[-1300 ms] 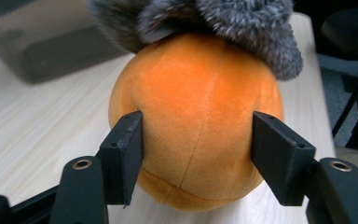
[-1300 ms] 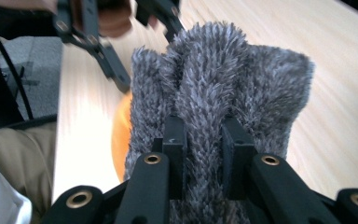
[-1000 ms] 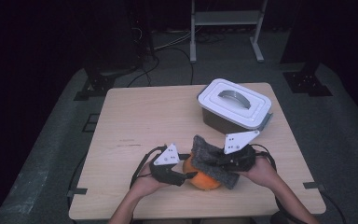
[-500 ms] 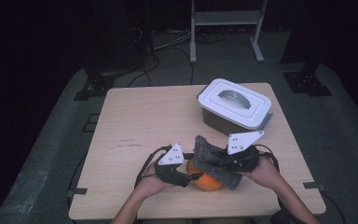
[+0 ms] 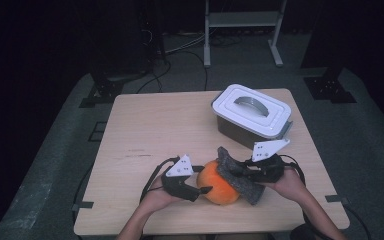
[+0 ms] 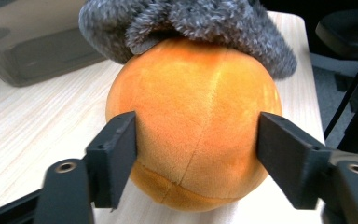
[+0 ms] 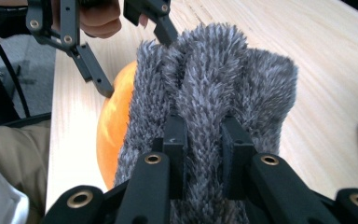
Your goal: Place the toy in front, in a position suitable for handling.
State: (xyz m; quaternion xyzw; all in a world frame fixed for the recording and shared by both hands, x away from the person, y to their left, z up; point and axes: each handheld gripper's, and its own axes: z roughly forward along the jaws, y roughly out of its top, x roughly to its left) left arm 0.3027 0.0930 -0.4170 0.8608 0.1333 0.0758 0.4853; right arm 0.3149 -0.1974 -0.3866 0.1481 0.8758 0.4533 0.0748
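An orange plush ball (image 5: 215, 184) rests on the wooden table (image 5: 155, 125) near its front edge. A grey fuzzy cloth (image 5: 240, 175) lies against the ball's right side and partly over its top. My left gripper (image 5: 204, 189) comes in from the left; in the left gripper view its jaws press on both sides of the ball (image 6: 191, 126), with the cloth (image 6: 191, 23) above. My right gripper (image 5: 247, 172) is shut on a fold of the cloth (image 7: 214, 79). In the right gripper view the ball (image 7: 114, 116) peeks out at the cloth's left, with the left gripper (image 7: 135, 56) beyond it.
A grey storage box with a white handled lid (image 5: 252, 112) stands at the table's back right, close behind the right gripper. Its side (image 6: 32, 51) appears in the left gripper view. Bare tabletop spreads to the left and back. Cables trail off the table's front edge.
The grey cloth has been drawn to the right off the ball, so more orange surface is exposed. The left gripper has stayed on the ball's left side.
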